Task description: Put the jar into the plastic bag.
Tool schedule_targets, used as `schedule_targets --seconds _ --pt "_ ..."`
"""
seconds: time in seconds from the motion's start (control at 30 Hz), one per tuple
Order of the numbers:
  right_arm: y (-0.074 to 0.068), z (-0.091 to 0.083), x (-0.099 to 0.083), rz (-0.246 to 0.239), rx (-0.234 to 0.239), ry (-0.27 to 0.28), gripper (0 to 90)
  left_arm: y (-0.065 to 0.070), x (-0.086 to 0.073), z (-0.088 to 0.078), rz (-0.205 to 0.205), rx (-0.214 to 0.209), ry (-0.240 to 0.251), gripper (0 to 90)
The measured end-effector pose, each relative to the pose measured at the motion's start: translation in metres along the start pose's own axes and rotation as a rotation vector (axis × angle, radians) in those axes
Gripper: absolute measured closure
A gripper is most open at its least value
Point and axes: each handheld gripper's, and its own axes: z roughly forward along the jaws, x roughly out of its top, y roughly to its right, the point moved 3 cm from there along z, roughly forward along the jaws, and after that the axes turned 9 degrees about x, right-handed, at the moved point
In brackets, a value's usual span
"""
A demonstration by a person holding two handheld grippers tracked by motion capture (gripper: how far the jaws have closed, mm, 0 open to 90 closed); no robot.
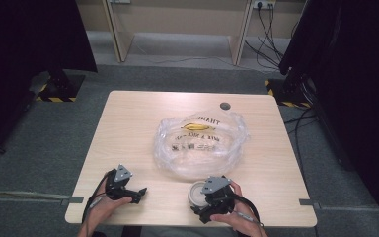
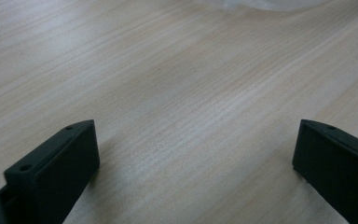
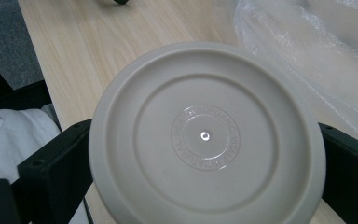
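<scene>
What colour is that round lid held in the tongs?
Pale beige, plain with faint raised lettering at the lid's centre; the right gripper view shows it best.

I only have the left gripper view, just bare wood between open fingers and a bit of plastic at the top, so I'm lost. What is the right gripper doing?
Observer: The right gripper has a round beige container clamped between its fingers, at the near edge of the table.
Operator: And the plastic at the top of my picture?
Observer: That is a clear bag printed with THANK, lying mid-table just beyond the container.
</scene>
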Motion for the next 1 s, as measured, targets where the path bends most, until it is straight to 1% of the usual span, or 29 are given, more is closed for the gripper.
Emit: schedule_targets --seconds 0.17,0.23,0.37,0.47,0.53,0.63,0.8,0.9,1.0 --pt "0.001 0.004 0.001 -0.001 0.004 -0.008 6.3 0.000 0.000 0.000 0.000 0.000 0.000 0.0" --pt "0.001 0.005 0.001 -0.003 0.005 -0.013 9.2 0.000 0.000 0.000 0.000 0.000 0.000 0.0" --pt "0.001 0.006 0.001 -0.009 0.007 -0.015 9.5 0.000 0.000 0.000 0.000 0.000 0.000 0.0" --pt "0.000 0.005 0.001 0.002 0.010 -0.010 10.0 0.000 0.000 0.000 0.000 0.000 0.000 0.0" --pt "0.000 0.003 0.001 0.015 0.019 0.000 10.2 0.000 0.000 0.000 0.000 0.000 0.000 0.0" --pt "0.000 0.001 0.002 0.008 0.007 -0.003 10.2 0.000 0.000 0.000 0.000 0.000 0.000 0.0" --pt "0.000 -0.007 0.006 0.008 0.008 0.022 10.2 0.000 0.000 0.000 0.000 0.000 0.000 0.0" --pt "0.000 -0.013 0.011 -0.006 -0.006 0.029 10.1 0.000 0.000 0.000 0.001 0.000 -0.001 0.0" --pt "0.000 -0.018 0.016 -0.012 -0.003 0.037 10.2 0.000 0.000 0.000 0.002 0.000 -0.001 0.0"
